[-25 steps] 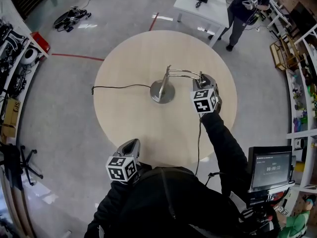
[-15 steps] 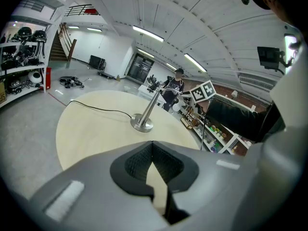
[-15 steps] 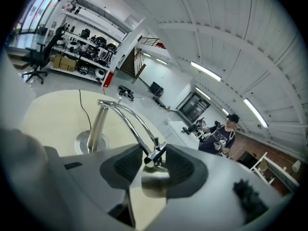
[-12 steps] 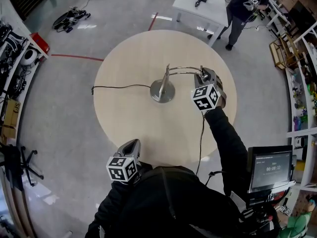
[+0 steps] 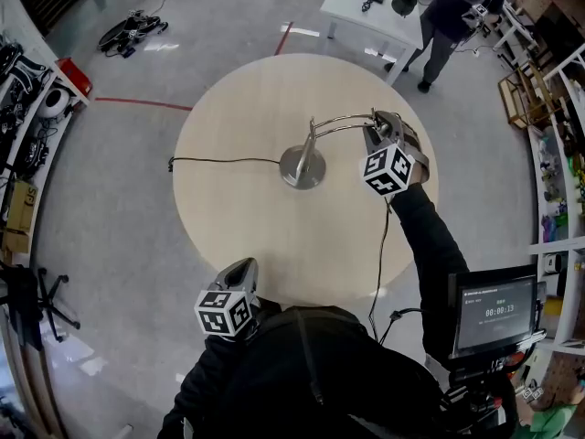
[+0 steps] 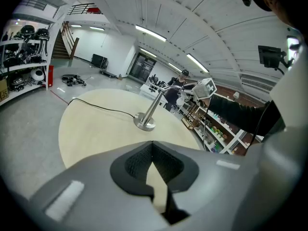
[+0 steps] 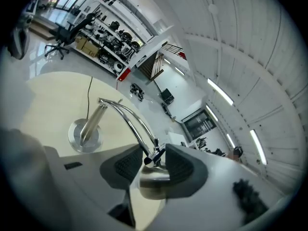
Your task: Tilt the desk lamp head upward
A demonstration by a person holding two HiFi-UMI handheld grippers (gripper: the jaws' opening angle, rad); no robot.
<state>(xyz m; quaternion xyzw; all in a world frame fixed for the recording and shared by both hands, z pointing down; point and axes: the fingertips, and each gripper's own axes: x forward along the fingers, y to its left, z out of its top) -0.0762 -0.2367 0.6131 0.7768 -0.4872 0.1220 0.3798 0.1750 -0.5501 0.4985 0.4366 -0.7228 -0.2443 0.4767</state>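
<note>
A brushed-metal desk lamp stands with its round base [image 5: 302,166] at the middle of the round wooden table [image 5: 238,117]. Its curved double arm [image 5: 343,122] reaches right to the lamp head [image 7: 154,181]. My right gripper [image 5: 377,128] is shut on that head, whose metal shade sits between the dark pads [image 7: 120,165] in the right gripper view. My left gripper [image 5: 239,268] hangs low by the person's body, off the table's near edge, with its jaws shut and nothing between them [image 6: 152,143]. The left gripper view shows the lamp base [image 6: 144,125] farther off.
A black power cord [image 5: 224,160] runs left from the lamp base over the table's edge. A white table [image 5: 366,12] and a standing person [image 5: 448,16] are at the back right. A monitor [image 5: 498,311] sits near right; shelves line both sides.
My right gripper has moved away from the person and slightly right with the lamp head in it, and the lamp's arm has swung with it. The left gripper has not moved.
</note>
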